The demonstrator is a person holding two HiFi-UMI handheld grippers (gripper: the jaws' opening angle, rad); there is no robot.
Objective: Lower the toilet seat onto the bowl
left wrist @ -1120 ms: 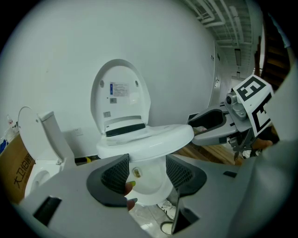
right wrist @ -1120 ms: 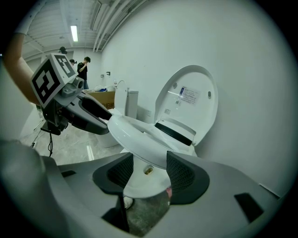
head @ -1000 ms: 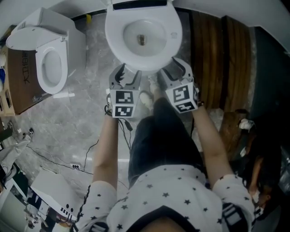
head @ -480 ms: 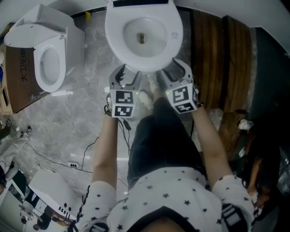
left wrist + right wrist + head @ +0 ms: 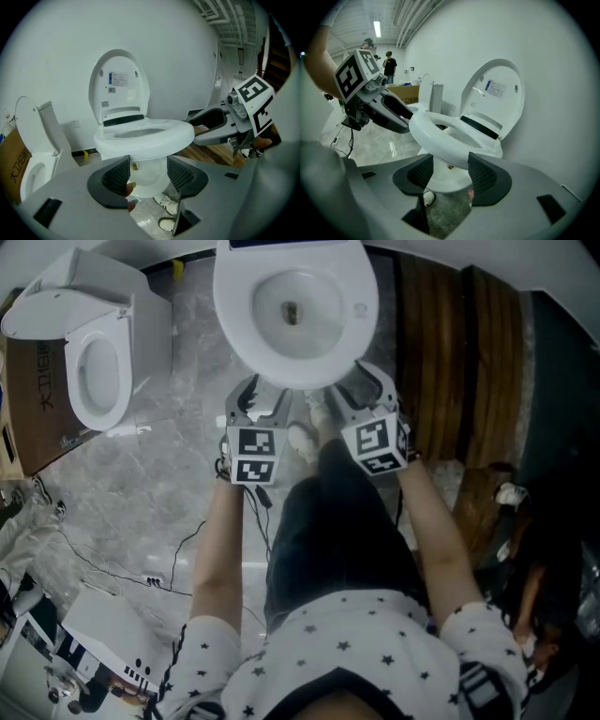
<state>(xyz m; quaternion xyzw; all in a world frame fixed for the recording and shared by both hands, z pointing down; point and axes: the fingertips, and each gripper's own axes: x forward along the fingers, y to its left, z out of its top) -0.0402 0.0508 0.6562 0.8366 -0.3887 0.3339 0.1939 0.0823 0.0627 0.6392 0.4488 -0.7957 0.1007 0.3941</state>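
Already, toilet seat (image 5: 231, 298) down on bowl (image 5: 311, 294).
Left claw (image 5: 263, 396) and right claw (image 5: 362, 382) gape empty; only their views show the raised lid (image 5: 119, 79).

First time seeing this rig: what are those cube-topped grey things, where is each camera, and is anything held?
No robot: a person holds a grey two-jaw gripper in each hand. The head view looks down on the left gripper and right gripper before a white ceramic toilet on a grey marbled floor. Each gripper view rides on its gripper, looking along the jaws. The toilet's white seat ring lies flat; its lid stands upright. Both jaw pairs stand apart, holding nothing; the right's have just opened slightly.
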